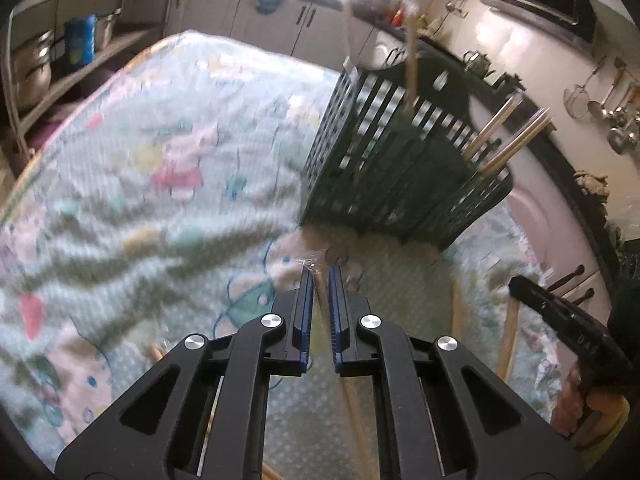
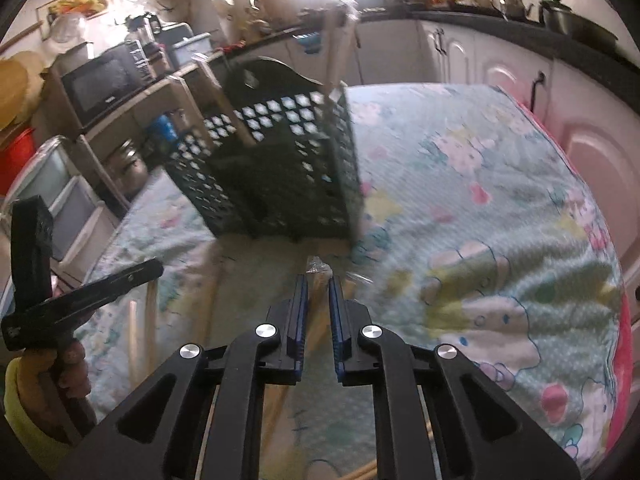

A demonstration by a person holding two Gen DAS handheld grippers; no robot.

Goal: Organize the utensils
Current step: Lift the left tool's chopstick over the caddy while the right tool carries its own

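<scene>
A dark green slotted utensil basket (image 1: 404, 160) stands on the cartoon-print cloth (image 1: 160, 168), with several wooden sticks (image 1: 508, 140) leaning out of it. It also shows in the right wrist view (image 2: 276, 160). My left gripper (image 1: 321, 276) is shut on a plastic-wrapped wooden utensil (image 1: 320, 292), just in front of the basket. My right gripper (image 2: 318, 280) is shut on a wrapped wooden utensil (image 2: 318, 272) close to the basket's base. Several wooden utensils (image 2: 150, 320) lie on the cloth below both grippers.
Kitchen cabinets (image 2: 460, 52) and a dark counter with kettles and pots run behind the table. Open shelves with pots (image 1: 36, 68) stand to the left. A microwave (image 2: 104, 80) sits beyond the basket. Hanging ladles (image 1: 616, 120) line the right wall.
</scene>
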